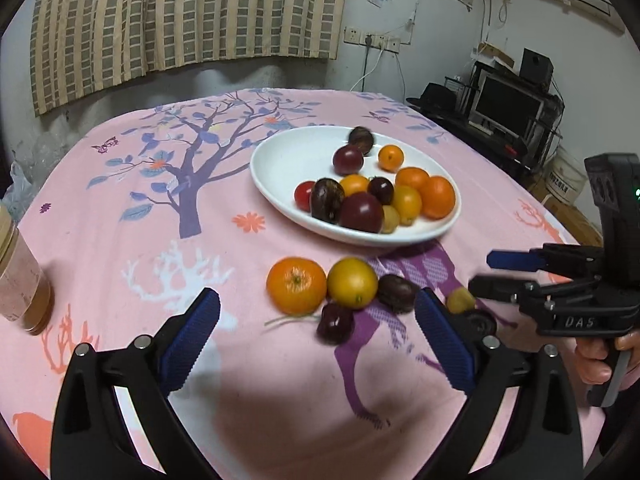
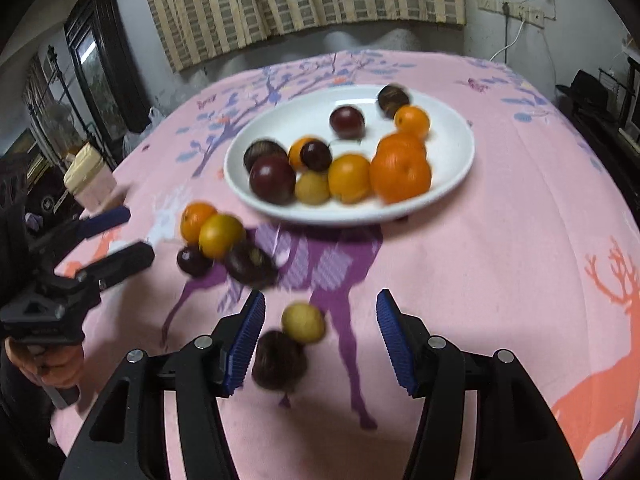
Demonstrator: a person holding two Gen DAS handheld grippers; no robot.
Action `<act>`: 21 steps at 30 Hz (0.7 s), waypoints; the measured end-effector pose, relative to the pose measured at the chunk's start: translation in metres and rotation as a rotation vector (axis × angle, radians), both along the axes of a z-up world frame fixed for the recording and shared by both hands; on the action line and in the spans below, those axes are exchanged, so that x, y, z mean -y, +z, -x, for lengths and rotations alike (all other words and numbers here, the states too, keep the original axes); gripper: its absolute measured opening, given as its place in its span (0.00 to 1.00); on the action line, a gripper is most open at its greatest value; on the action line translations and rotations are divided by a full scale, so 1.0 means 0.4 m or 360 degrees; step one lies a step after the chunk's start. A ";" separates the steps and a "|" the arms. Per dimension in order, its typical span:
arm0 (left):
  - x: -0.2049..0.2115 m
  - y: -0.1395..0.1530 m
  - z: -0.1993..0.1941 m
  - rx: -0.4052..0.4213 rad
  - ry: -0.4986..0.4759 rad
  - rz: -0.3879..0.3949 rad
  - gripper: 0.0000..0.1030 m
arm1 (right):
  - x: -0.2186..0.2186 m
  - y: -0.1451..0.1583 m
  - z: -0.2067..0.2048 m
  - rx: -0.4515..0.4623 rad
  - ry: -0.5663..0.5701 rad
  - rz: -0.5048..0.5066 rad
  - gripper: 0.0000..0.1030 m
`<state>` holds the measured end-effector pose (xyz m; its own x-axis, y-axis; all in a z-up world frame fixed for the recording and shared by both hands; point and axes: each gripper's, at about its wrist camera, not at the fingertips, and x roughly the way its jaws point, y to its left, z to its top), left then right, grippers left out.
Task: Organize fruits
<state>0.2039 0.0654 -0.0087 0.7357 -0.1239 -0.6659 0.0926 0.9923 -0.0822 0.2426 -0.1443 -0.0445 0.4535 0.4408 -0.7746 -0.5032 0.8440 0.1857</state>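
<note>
A white plate [image 1: 288,156] [image 2: 448,184] holds several oranges, dark plums and small yellow fruits. On the pink cloth in front of it lie an orange [image 1: 296,285] [image 2: 194,220], a yellow-orange fruit [image 1: 352,282] [image 2: 221,235], two dark plums [image 1: 335,322] [image 1: 397,293], a small yellow fruit [image 2: 303,322] and a dark fruit [image 2: 278,360]. My left gripper [image 1: 318,332] is open and empty, just short of the loose cluster. My right gripper [image 2: 320,336] is open around the small yellow and dark fruits; it also shows in the left wrist view [image 1: 490,272].
A jar with a cream lid [image 1: 20,280] [image 2: 90,178] stands at the table's left edge. The round table has a pink printed cloth [image 1: 140,208]. A desk with a monitor [image 1: 508,108] stands beyond the table's right side.
</note>
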 end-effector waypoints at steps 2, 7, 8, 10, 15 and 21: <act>-0.007 0.001 0.008 0.0002 0.0018 0.0017 0.93 | 0.001 -0.007 0.014 -0.0027 0.0032 -0.0004 0.57; -0.038 -0.003 0.003 -0.0038 0.0082 0.0093 0.93 | -0.001 -0.015 0.046 -0.0049 0.0112 -0.0006 0.55; -0.044 -0.003 -0.001 -0.0047 0.0096 0.0106 0.93 | -0.003 -0.017 0.047 -0.0059 0.0121 -0.0004 0.52; -0.055 -0.004 -0.003 -0.0059 0.0121 0.0140 0.93 | -0.007 -0.025 0.051 -0.0092 0.0147 0.0001 0.45; -0.076 -0.007 -0.004 -0.0066 0.0169 0.0175 0.93 | -0.025 -0.036 0.062 -0.0106 0.0210 0.0044 0.34; -0.080 -0.009 -0.004 -0.0075 0.0180 0.0208 0.93 | -0.032 -0.041 0.070 -0.0053 0.0217 0.0062 0.27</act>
